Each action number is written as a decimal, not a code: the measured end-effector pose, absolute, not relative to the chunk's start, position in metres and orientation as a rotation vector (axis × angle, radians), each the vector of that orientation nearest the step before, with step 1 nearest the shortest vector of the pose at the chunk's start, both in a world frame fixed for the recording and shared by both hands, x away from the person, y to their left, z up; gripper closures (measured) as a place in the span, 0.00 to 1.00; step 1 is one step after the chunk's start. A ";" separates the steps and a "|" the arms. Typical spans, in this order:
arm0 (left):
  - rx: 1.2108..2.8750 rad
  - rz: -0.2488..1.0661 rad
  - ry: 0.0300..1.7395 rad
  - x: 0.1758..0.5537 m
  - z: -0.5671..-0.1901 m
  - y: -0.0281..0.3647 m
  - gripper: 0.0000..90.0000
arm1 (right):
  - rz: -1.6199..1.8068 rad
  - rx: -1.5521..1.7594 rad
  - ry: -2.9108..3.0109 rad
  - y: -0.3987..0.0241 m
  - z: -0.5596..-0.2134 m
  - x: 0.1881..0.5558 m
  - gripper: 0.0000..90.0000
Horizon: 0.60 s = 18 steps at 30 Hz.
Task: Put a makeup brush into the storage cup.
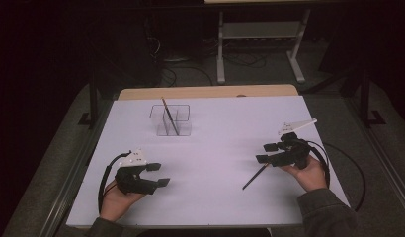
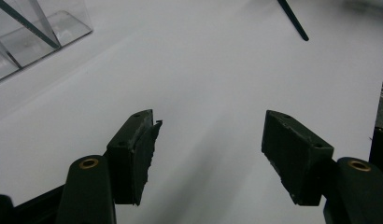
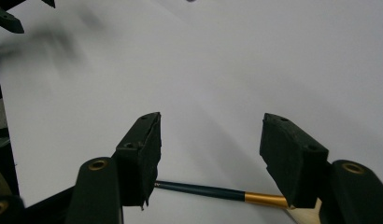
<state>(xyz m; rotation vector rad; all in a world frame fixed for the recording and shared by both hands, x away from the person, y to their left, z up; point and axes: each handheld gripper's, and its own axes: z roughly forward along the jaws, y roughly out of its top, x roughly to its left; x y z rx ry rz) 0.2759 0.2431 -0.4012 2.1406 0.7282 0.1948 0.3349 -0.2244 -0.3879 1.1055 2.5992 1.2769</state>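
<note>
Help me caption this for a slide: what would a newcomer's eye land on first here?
Probably the two black grippers held low over the white table: the left gripper at near left, the right gripper at right, both with jaws apart. Next, the dark brush lying on the table just under the right gripper, with a gold band showing between its jaws in the right gripper view. Farther back stands a clear holder with another brush leaning in it.
</note>
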 end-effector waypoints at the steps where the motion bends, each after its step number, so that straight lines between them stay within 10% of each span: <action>1: 2.141 0.194 0.729 0.276 -0.401 0.243 0.38 | 1.277 1.104 2.601 -0.225 -0.388 0.335 0.42; 18: 2.139 0.204 0.724 0.277 -0.400 0.244 0.38 | 1.184 1.057 2.684 -0.228 -0.391 0.339 0.40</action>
